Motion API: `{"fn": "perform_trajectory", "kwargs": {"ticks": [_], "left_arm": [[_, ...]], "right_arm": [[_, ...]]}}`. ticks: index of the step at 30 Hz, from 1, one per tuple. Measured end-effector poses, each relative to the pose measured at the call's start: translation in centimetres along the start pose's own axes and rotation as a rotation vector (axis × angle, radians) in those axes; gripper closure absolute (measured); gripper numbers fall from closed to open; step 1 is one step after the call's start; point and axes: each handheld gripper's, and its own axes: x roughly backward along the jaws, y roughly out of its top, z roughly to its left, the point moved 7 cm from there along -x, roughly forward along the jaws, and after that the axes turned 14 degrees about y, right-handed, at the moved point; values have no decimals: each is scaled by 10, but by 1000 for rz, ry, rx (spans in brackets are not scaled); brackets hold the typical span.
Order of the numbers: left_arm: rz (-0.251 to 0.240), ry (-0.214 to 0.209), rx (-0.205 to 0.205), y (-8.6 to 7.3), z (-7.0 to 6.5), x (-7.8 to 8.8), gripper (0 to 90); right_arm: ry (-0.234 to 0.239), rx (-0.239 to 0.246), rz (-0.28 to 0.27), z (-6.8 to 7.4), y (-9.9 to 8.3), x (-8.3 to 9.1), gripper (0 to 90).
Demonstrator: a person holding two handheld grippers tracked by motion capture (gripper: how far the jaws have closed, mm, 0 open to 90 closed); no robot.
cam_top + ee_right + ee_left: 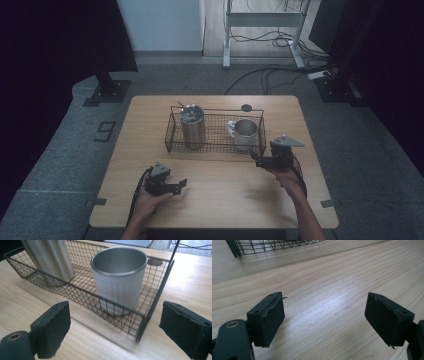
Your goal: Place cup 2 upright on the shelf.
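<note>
Right gripper (113, 327) open, empty, facing steel mug (119, 277) inside wire basket (152, 305). Left gripper (324, 317) open, empty, over bare wooden table (329, 282).

Overhead view; jaw-level close-ups sharing basket (215, 131).

- A lab or recording room rather than a home; the wooden table (215, 200) stands alone on grey carpet (60, 160) in the middle of the frame
- Black curtains (55, 40) hang at the upper left and upper right; a stand's metal foot (106, 92) is set on the floor at the upper left
- Loose cables (265, 75) trail over the floor at top centre, beneath a white desk frame (262, 22)
</note>
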Motion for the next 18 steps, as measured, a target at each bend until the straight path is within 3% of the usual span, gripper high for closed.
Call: {"fn": "perform_trajectory", "kwargs": {"ticks": [6,14,18], "left_arm": [[0,4,-2,0,1,0,164],[3,7,-6,-1,0,-1,164],[3,8,-10,-1,-1,-1,164]], "right_arm": [[7,-20,6,4,-22,7,117],[3,-28,67,5,-57,9,126],[4,-35,71,5,-66,12,126]]}}
